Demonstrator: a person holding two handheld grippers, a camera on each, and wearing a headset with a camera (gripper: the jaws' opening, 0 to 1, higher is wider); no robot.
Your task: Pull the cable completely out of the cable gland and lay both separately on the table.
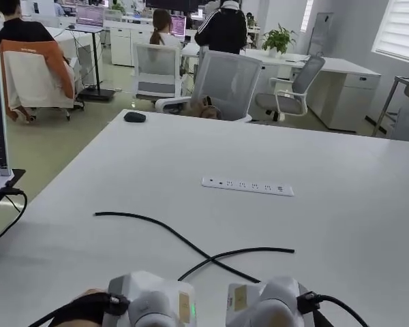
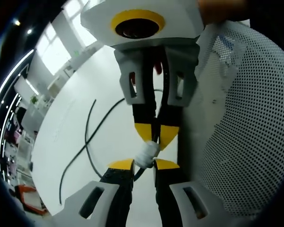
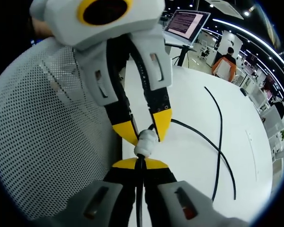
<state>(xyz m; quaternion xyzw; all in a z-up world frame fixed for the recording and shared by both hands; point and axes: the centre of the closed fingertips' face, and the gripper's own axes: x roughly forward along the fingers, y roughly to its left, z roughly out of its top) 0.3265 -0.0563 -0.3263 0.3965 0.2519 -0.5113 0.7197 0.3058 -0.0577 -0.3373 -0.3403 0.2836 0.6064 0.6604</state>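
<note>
1. The left tongs (image 2: pixel 144 165) and the right tongs (image 3: pixel 139 164) match: white fingers with slotted cut-outs, black middle sections and yellow wedge tips.
2. Each is built onto a rounded white housing (image 1: pixel 153 300) with a small tan label (image 1: pixel 185 306) on its inner face.
3. A black strap (image 1: pixel 88 306) wraps the wrist beside the left housing.
4. A black lead (image 1: pixel 337 303) leaves a black plug on the right housing.
5. The person wears what looks like a white mesh top (image 2: pixel 236 118), dotted all over with fine holes.
</note>
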